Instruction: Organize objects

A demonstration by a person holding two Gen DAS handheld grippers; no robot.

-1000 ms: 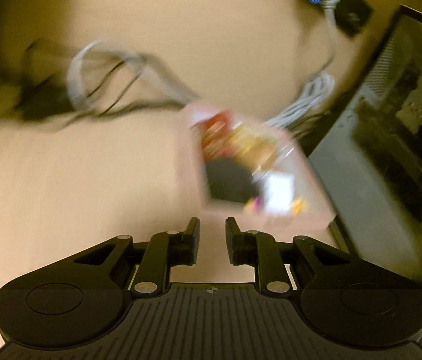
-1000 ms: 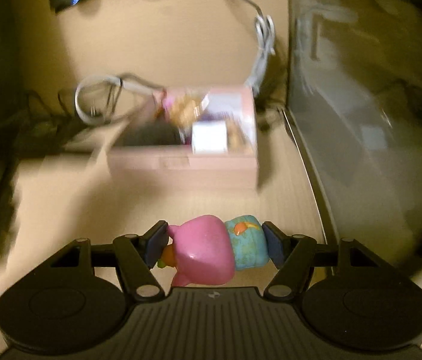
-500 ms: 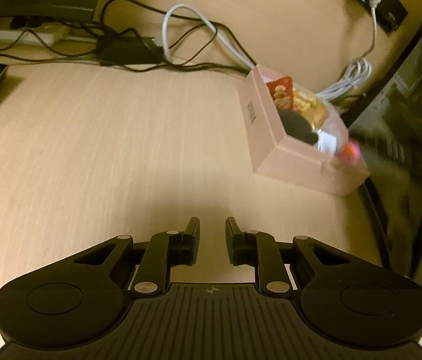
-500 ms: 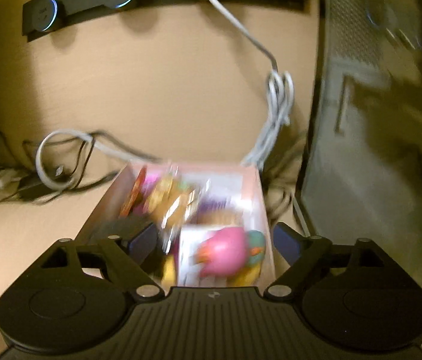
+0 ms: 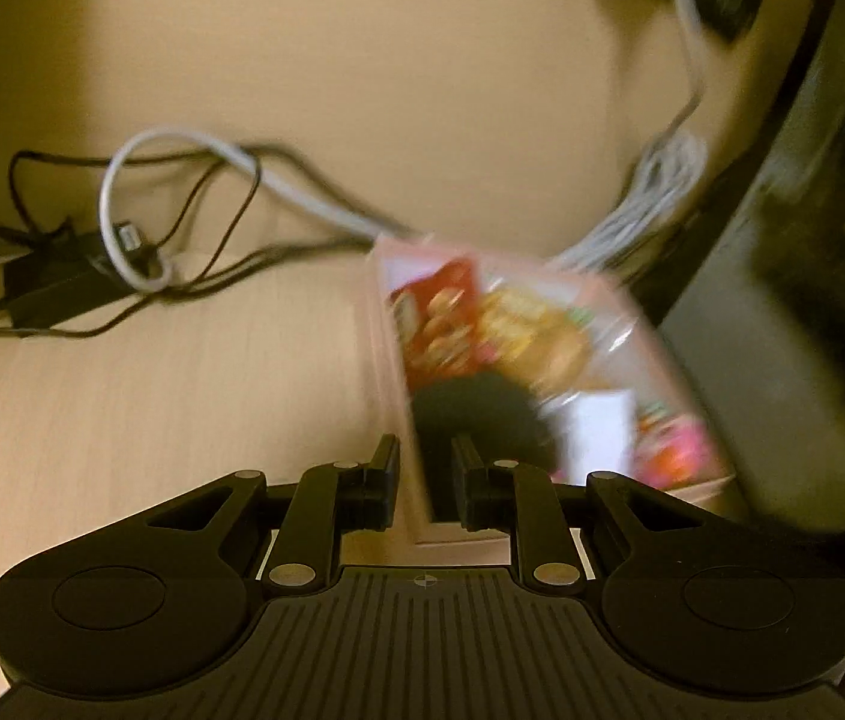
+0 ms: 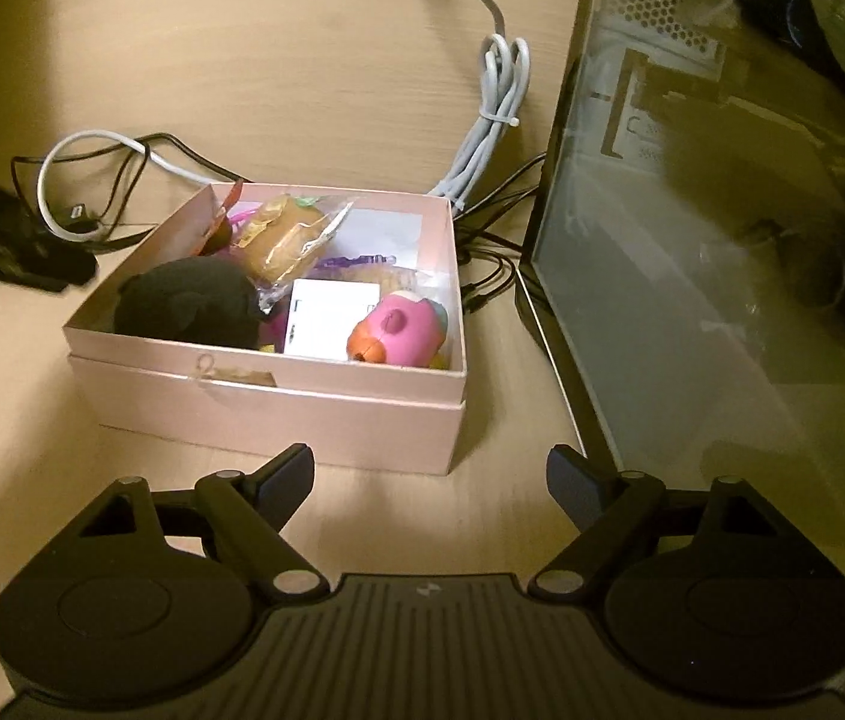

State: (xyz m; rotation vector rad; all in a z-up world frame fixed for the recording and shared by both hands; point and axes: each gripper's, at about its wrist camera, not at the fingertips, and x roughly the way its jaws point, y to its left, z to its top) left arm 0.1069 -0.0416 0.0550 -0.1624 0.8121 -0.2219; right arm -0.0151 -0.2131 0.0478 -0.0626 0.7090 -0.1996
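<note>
Our right gripper (image 6: 430, 474) hung wide and empty at the bottom of its frame, just short of the near wall of the pink box (image 6: 278, 405); its jaws had just been opening and nothing lay between them. The pink squishy toy (image 6: 398, 333) sat inside the box at the near right corner, beside a white card (image 6: 329, 318), with a black plush (image 6: 188, 300) at the left and a wrapped snack (image 6: 290, 237) behind.

Our left gripper (image 5: 425, 480) was closed on nothing, its fingers drawn nearly together at the lower middle of a blurred frame, the left wall of the box showing in the narrow slot between them.

We judged the drop finished and the step in hand a clean withdrawal. To do it well, we thought the right gripper should back off toward the bottom of the frame without nudging the box.

Room was tight on the right, where a computer case (image 6: 692, 240) stood near the box. Cables (image 6: 482, 138) trailed behind at upper centre. Bare desk (image 6: 8, 420) at the left offered the freest path.
</note>
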